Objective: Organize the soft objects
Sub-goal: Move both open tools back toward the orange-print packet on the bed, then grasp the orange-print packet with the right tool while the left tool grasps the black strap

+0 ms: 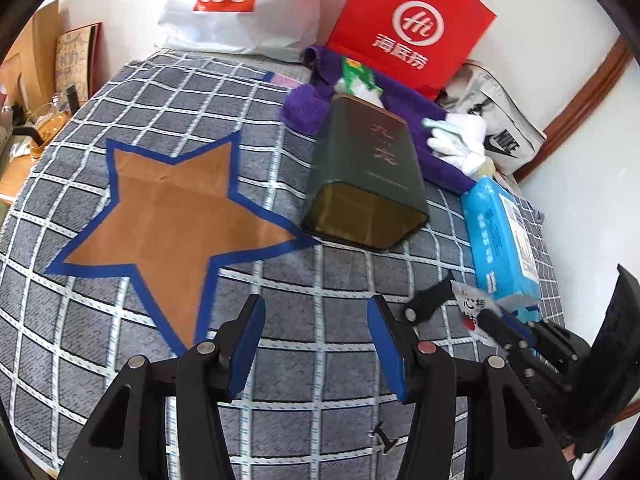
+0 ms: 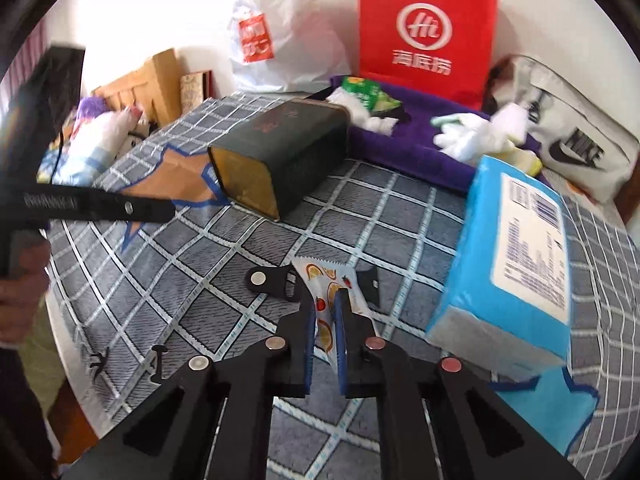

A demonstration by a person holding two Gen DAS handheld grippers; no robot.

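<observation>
My right gripper (image 2: 325, 308) is shut on a small white sachet (image 2: 320, 276) printed with orange fruit slices, just above the checked grey cloth (image 2: 240, 264). The left wrist view shows the same sachet (image 1: 466, 304) held low at the right. Over bare cloth beside the brown star patch (image 1: 168, 208), my left gripper (image 1: 316, 308) stands open with nothing between its fingers. A blue tissue pack (image 2: 520, 260) lies right of the sachet. White gloves (image 2: 472, 136) and a green snack packet (image 2: 364, 92) rest on a purple towel (image 2: 400, 136) at the back.
A dark green tin (image 1: 360, 176) lies on its side, open end toward me. A red paper bag (image 1: 412, 20), a white Miniso bag (image 1: 240, 4) and a Nike bag (image 1: 504, 136) stand along the wall. A light blue star patch (image 2: 560, 404) lies under the tissue pack.
</observation>
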